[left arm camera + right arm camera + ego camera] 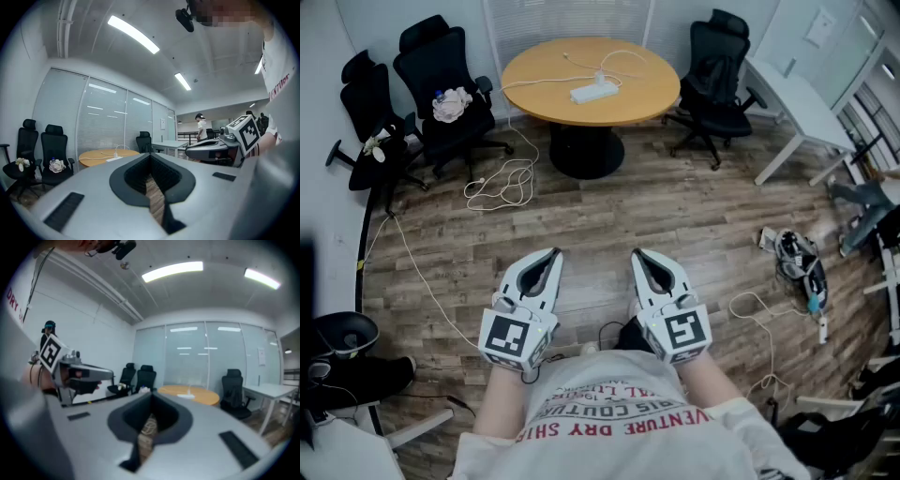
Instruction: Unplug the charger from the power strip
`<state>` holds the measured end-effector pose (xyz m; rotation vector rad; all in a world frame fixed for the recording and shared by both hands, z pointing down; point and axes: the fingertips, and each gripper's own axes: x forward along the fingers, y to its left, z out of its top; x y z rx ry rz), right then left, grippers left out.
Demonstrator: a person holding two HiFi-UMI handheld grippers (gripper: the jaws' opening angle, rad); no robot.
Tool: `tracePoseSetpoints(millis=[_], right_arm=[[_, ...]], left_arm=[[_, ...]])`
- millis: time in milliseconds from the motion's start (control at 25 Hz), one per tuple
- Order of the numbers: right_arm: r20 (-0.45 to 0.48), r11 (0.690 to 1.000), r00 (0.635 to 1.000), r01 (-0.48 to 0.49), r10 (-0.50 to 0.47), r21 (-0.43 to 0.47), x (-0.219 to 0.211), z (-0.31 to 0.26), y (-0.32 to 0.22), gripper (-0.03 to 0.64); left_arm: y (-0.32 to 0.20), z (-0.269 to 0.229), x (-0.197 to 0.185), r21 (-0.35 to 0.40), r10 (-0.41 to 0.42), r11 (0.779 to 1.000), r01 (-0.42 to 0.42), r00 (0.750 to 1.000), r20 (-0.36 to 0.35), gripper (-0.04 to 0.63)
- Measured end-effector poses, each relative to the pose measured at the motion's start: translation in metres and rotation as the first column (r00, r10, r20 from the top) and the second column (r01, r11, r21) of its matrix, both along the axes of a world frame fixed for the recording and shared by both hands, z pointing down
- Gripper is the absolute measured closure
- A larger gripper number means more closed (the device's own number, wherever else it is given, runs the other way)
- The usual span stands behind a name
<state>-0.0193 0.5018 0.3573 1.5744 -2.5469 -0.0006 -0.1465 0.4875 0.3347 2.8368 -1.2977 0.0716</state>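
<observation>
I'm holding the left gripper (554, 253) and right gripper (637, 253), fingers closed and empty, facing the small white charger (600, 78) in the long white power strip (591, 92), far ahead and equally distant from both.

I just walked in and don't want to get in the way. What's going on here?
A person stands holding a gripper in each hand, close to the body. The left gripper and right gripper are both shut and empty, and point toward the round table across the room. On the table lies the power strip with the charger plugged into it. Neither gripper is near it, so the unplugging has not begun.
</observation>
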Motion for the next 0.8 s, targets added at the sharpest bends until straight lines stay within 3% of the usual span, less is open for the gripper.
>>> tracePoseSetpoints(millis=[800], right_arm=[[0.014, 0.998, 0.999, -0.03, 0.031, -0.057, 0.001, 0.008, -0.027, 0.589]], left_arm=[[-0.023, 0.017, -0.008, -0.048, -0.024, 0.999, 0.023, 1.0, -0.019, 0.563]])
